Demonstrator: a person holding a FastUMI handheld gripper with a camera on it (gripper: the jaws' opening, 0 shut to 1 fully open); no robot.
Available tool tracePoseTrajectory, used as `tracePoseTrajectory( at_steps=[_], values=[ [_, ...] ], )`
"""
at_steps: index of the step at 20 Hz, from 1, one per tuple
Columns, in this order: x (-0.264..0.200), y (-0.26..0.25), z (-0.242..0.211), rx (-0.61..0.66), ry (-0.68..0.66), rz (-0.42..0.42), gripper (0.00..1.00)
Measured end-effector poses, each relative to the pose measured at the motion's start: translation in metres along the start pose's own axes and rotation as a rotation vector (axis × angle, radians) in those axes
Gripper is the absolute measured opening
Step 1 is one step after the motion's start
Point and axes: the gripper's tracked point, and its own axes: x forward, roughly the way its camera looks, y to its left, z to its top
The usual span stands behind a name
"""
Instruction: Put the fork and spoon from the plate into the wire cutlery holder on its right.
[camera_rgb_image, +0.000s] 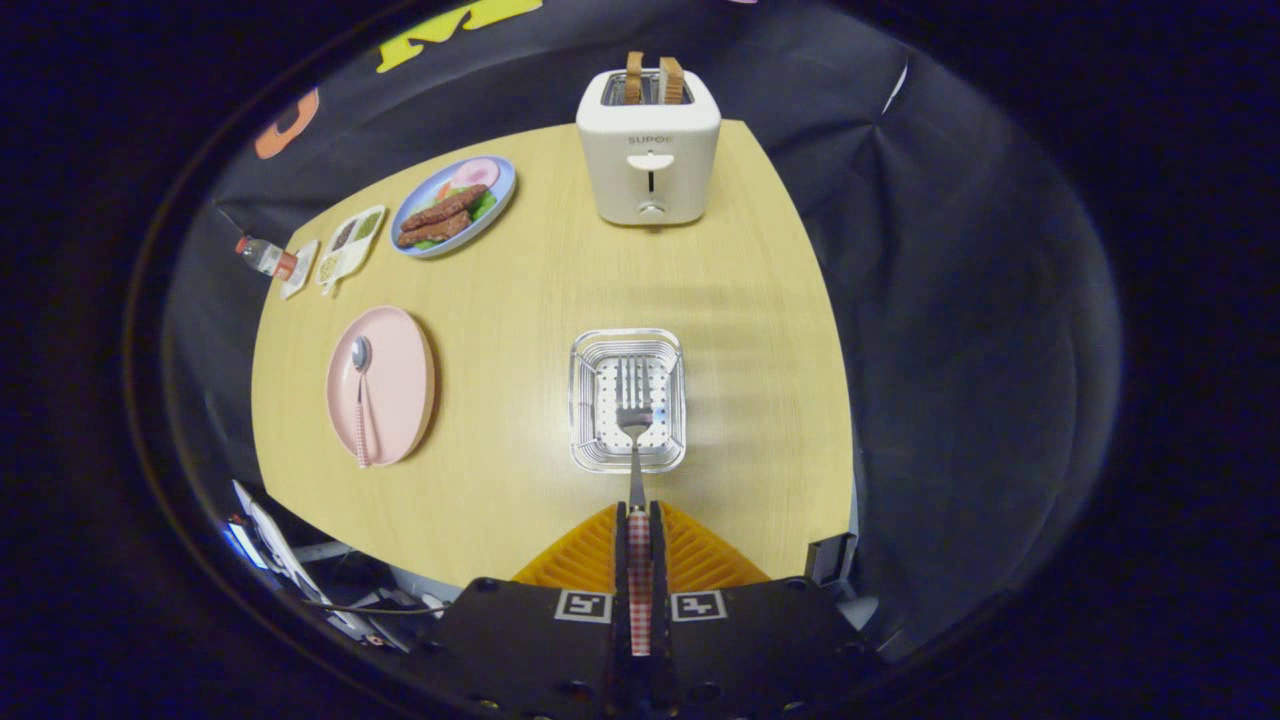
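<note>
Tool (639, 520) clamped on fork (634, 415) by its checked handle, both fingers pressing it. Tines out ahead, over the wire holder (578, 400) on the surface (520, 300). Spoon (360, 400) well off to the left, lying on pink plate (400, 385). Toaster (649, 150) far beyond holder.

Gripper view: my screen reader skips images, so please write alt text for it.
The gripper is shut on a fork, whose tines hang over the wire cutlery holder. A spoon lies on the pink plate to the left; a toaster stands beyond.
</note>
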Motion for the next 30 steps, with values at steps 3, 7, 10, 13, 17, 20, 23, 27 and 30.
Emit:
tracePoseTrajectory(
  at_steps=[3, 7, 10, 13, 17, 20, 23, 27, 30],
  values=[
    [0.007, 0.005, 0.001, 0.014, 0.116, 0.029, 0.07],
    [0.02, 0.002, 0.017, -0.002, 0.18, -0.009, 0.07],
    [0.029, 0.008, 0.016, -0.037, 0.257, -0.002, 0.07],
    [0.036, 0.011, 0.019, -0.038, 0.305, -0.005, 0.1],
    [0.036, 0.011, 0.029, -0.039, 0.277, -0.033, 0.09],
    [0.04, 0.016, 0.031, -0.046, 0.271, -0.027, 0.09],
    [0.039, 0.019, 0.034, -0.04, 0.252, -0.026, 0.09],
    [0.041, 0.017, 0.035, -0.033, 0.244, -0.027, 0.11],
    [0.054, 0.014, 0.042, -0.019, 0.216, -0.034, 0.13]
  ],
)
